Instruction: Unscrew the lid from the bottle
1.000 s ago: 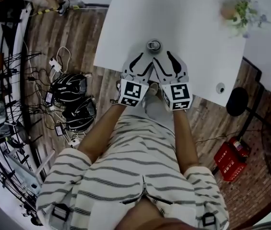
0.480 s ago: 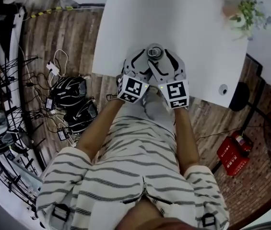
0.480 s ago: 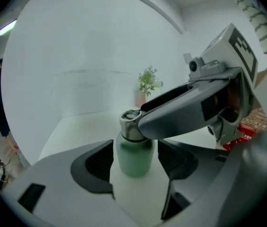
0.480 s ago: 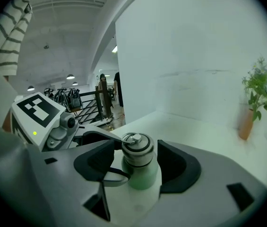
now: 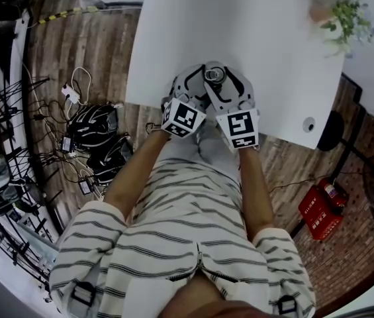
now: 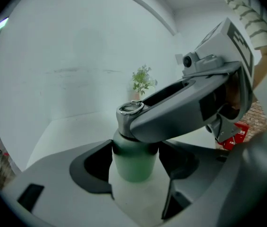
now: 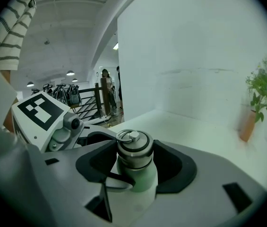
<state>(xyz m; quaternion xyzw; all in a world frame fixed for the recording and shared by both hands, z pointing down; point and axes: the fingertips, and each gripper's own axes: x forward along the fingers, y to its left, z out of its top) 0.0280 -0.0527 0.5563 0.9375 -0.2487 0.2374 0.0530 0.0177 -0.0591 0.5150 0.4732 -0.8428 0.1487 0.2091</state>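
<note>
With the left gripper's (image 6: 134, 174) jaws just opened loose around the bottle (image 6: 131, 162) between them and the right gripper's (image 7: 135, 163) just closed onto the lid (image 7: 133, 148), the unclamped bottle may spin along.

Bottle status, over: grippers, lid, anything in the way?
Left gripper jaws just opened, straddling bottle, not squeezing. Right gripper jaws just closed in, pads on lid. Lid on. Nothing in the way.

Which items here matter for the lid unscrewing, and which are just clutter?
Job: pale green bottle; its silver metal lid with ring; white table under it.
Lying about: potted green plant; black helmets and cables on floor; red box.
</note>
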